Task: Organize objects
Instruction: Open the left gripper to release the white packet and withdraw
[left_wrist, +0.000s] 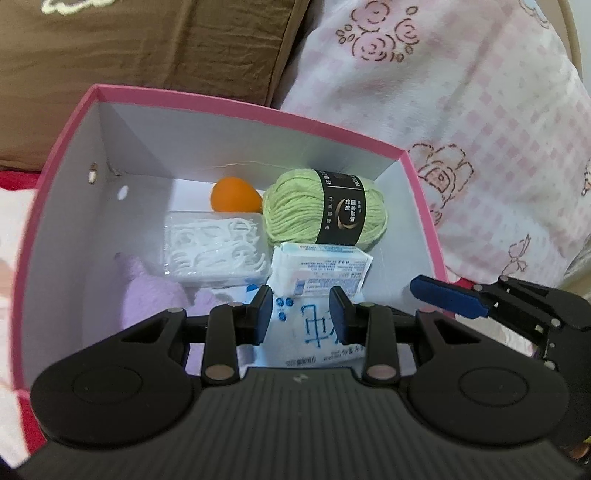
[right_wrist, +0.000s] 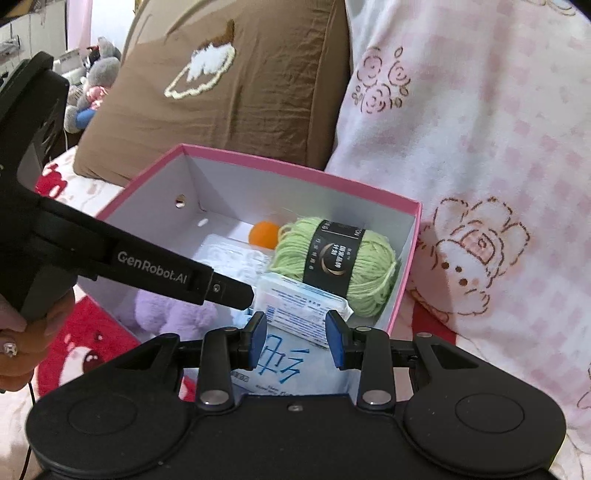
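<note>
In box: pink box (left_wrist: 236, 107) on bed holds yarn ball (left_wrist: 295, 206), floss-pick case (left_wrist: 216, 251), tissue packs (left_wrist: 321, 273).
Jaws: I read left gripper (left_wrist: 301, 314) and right gripper (right_wrist: 297, 339) both closed, empty.
Handling: yarn soft, light; I'd pinch across label band.

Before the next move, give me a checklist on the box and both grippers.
1. Pink box open, no lid in the way: ok.
2. Green yarn, floss picks box, orange ball, purple plush, tissue packs inside the box: ok.
3. Left gripper holding nothing: ok.
4. Right gripper holding nothing: ok.
5. More items outside the box: cannot tell.
</note>
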